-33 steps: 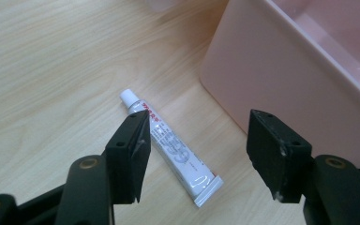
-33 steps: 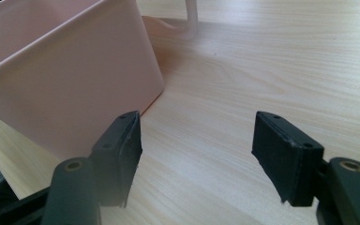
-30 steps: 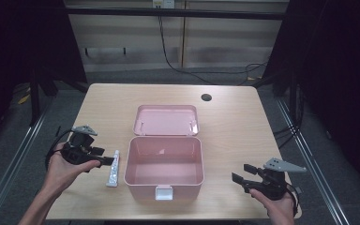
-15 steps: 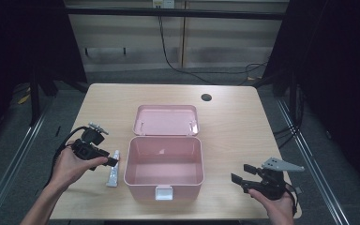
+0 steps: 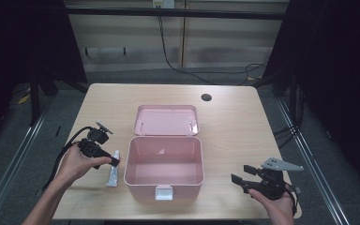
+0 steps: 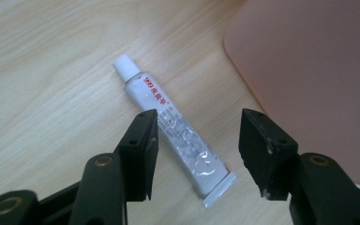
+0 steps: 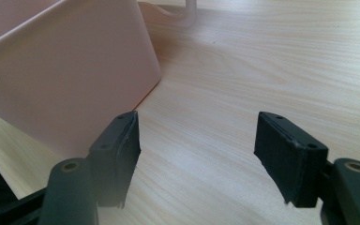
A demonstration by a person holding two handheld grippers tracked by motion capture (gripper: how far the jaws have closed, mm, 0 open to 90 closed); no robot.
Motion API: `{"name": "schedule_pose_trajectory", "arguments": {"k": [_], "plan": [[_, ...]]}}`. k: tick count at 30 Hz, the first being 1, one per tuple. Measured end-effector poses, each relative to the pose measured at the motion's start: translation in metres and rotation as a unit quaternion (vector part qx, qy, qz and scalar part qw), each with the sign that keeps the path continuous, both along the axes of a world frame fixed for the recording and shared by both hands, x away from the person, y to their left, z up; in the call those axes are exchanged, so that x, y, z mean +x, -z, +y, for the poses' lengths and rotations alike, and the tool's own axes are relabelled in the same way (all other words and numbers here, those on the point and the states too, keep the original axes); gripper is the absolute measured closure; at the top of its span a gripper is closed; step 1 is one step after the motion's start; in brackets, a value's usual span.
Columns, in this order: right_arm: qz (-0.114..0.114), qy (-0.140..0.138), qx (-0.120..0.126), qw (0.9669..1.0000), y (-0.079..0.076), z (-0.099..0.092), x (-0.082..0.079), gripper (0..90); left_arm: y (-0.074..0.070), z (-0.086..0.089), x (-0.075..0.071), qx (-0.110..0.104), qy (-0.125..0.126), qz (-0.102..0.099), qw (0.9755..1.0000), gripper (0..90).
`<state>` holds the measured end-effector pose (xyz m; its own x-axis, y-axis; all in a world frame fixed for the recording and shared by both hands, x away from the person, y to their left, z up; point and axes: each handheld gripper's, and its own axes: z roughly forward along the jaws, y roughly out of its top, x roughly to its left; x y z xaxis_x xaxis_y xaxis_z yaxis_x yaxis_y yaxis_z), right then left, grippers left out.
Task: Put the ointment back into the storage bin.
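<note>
Desk (image 5: 234,122): a light wood-grain top is carrying every item; a small dark round hole (image 5: 206,97) is sitting near its far edge.
Box (image 5: 163,183): an open pink plastic box is standing at the middle of the desk, its inside bare, with a white latch (image 5: 164,192) facing the person.
Lid (image 5: 166,120): the pink lid is lying flat just behind the box, touching its far rim.
Tube (image 5: 114,169): a small white tube with a white cap and red lettering is lying flat on the desk just left of the box, close to its wall but apart from it.
Left gripper (image 5: 114,161): the person's left hand (image 5: 77,163) is holding it over the tube, angled down toward the desk; in the left gripper view the left gripper (image 6: 194,140) is spreading its fingers (image 6: 143,140) wide, one on each side of the tube (image 6: 178,136), without touching it.
Right gripper (image 5: 241,174): the right hand (image 5: 274,201) is holding it near the desk's front right corner, well apart from the box and pointing toward it; in the right gripper view the right gripper (image 7: 197,150) is keeping its fingers (image 7: 288,150) wide apart over bare desk, gripping nothing, with the box wall (image 7: 70,89) at the left.
Cable (image 5: 63,152): a black cable is trailing from the left gripper off the desk's left edge.
</note>
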<state>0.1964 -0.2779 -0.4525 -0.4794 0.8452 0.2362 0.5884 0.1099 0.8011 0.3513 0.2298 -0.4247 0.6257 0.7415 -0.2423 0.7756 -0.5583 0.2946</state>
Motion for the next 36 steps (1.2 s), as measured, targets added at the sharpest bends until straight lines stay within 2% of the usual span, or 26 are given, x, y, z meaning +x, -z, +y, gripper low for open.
{"name": "schedule_pose_trajectory", "arguments": {"k": [1,5,10,18,23,28,29,36], "plan": [[-0.001,0.001,-0.001,1.0000,0.000,0.000,0.000,31.2,0.001,0.000,0.000,0.005,-0.007,-0.001,1.0000,48.6],[0.001,-0.001,0.000,1.0000,0.000,0.000,0.000,31.3,0.005,-0.001,0.001,0.020,0.000,0.005,0.9998,49.3],[0.005,-0.003,-0.001,1.0000,0.001,0.001,0.001,31.3,0.012,-0.004,0.002,0.028,0.004,0.019,0.9994,51.2],[0.008,-0.007,-0.002,0.9999,0.001,0.001,0.001,31.1,0.021,-0.010,0.006,0.041,-0.010,0.033,0.9986,54.2],[0.010,-0.005,-0.003,0.9999,0.002,0.001,0.001,30.8,0.027,-0.013,0.007,0.062,-0.009,0.037,0.9974,54.0],[0.011,-0.007,-0.004,0.9999,0.002,0.001,0.002,30.8,0.030,-0.016,0.009,0.071,-0.013,0.041,0.9965,52.7],[0.010,-0.007,-0.004,0.9999,0.002,0.001,0.002,30.8,0.032,-0.018,0.010,0.082,-0.013,0.044,0.9956,51.3],[0.011,-0.007,-0.002,0.9999,0.002,0.001,0.002,30.7,0.035,-0.025,0.009,0.108,-0.005,0.039,0.9933,55.1]]}}
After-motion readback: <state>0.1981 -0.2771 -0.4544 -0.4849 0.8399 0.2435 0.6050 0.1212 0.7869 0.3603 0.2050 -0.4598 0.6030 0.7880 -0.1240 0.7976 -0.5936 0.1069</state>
